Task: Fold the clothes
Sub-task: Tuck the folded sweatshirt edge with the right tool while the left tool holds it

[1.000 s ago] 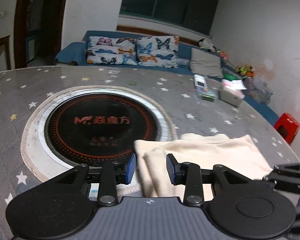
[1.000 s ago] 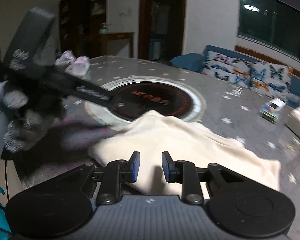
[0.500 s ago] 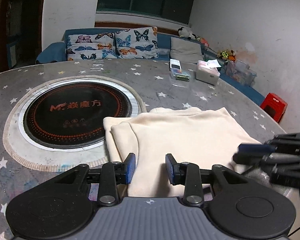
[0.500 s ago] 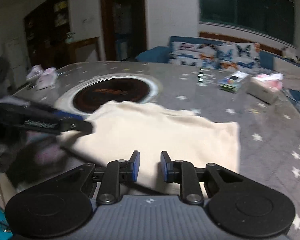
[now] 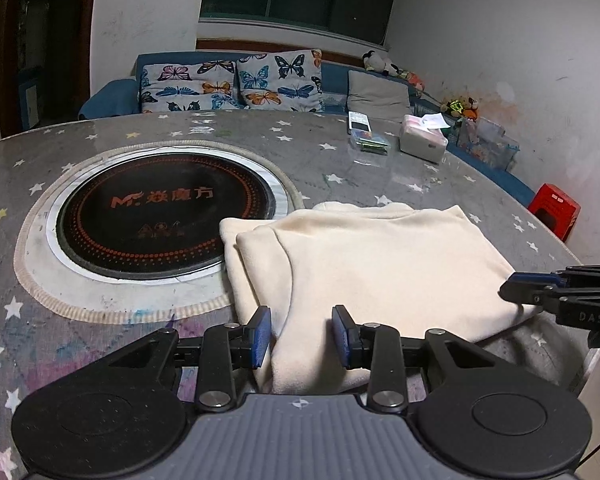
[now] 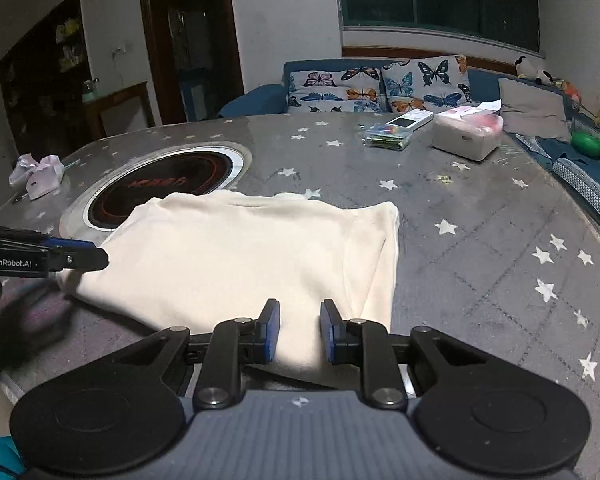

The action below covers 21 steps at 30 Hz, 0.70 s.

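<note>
Black round cooktop point(image 5: 166, 216) set in the table's left half carries an orange logo "M" followed by Chinese characters 焱魔方, readable in the left wrist view, blurred in the right wrist view. Left gripper point(image 6: 66, 258) side reads "GenRobot.AI" in white, at the left edge of the right wrist view. Right gripper point(image 5: 548, 286) body shows "DAS" in pale letters, rest cut off.

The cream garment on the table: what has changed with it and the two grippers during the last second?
The cream fleece garment lies in the same folded shape, one edge over the black round induction cooktop. Both grippers drew back to its near edge: left gripper and right gripper are open, and neither took hold of anything. The tissue box and the grey star-patterned table stayed as they were.
</note>
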Motion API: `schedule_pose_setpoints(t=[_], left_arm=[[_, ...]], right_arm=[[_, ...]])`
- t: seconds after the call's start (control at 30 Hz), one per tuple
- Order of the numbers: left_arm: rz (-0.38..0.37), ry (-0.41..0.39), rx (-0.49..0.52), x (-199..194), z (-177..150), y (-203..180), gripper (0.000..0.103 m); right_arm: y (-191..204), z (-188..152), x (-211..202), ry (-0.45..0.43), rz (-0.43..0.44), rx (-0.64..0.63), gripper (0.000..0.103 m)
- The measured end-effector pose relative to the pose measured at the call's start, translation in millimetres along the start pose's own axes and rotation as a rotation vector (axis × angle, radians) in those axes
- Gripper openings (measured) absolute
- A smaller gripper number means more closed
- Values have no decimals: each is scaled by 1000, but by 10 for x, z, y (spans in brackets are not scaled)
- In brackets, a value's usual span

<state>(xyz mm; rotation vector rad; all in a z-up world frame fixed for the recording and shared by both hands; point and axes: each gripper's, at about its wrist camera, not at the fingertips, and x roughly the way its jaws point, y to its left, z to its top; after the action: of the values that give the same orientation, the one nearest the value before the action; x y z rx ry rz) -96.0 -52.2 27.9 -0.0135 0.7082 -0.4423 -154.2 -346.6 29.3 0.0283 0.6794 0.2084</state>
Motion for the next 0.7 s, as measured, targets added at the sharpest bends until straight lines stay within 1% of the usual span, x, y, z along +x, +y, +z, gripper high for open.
schedule_pose_setpoints(t=[0.1, 0.3, 0.4, 0.6, 0.63, 0.7], left_arm=[[3, -8, -7, -49, 19, 14, 37], [15, 4, -20, -71, -23, 70, 37], [13, 5, -26, -85, -23, 87, 37], [17, 5, -33, -88, -66, 102, 39], [19, 8, -37, -79, -71, 109, 39], [18, 9, -44, -89, -63, 122, 40]], right_arm=[[30, 48, -47, -18, -5, -13, 20], [-10, -7, 22, 5, -11, -1, 20], [44, 64, -38, -10, -8, -24, 21], [340, 179, -63, -19, 74, -135, 24], [396, 188, -43, -16, 89, -153, 25], [509, 206, -4, -11, 119, -189, 26]])
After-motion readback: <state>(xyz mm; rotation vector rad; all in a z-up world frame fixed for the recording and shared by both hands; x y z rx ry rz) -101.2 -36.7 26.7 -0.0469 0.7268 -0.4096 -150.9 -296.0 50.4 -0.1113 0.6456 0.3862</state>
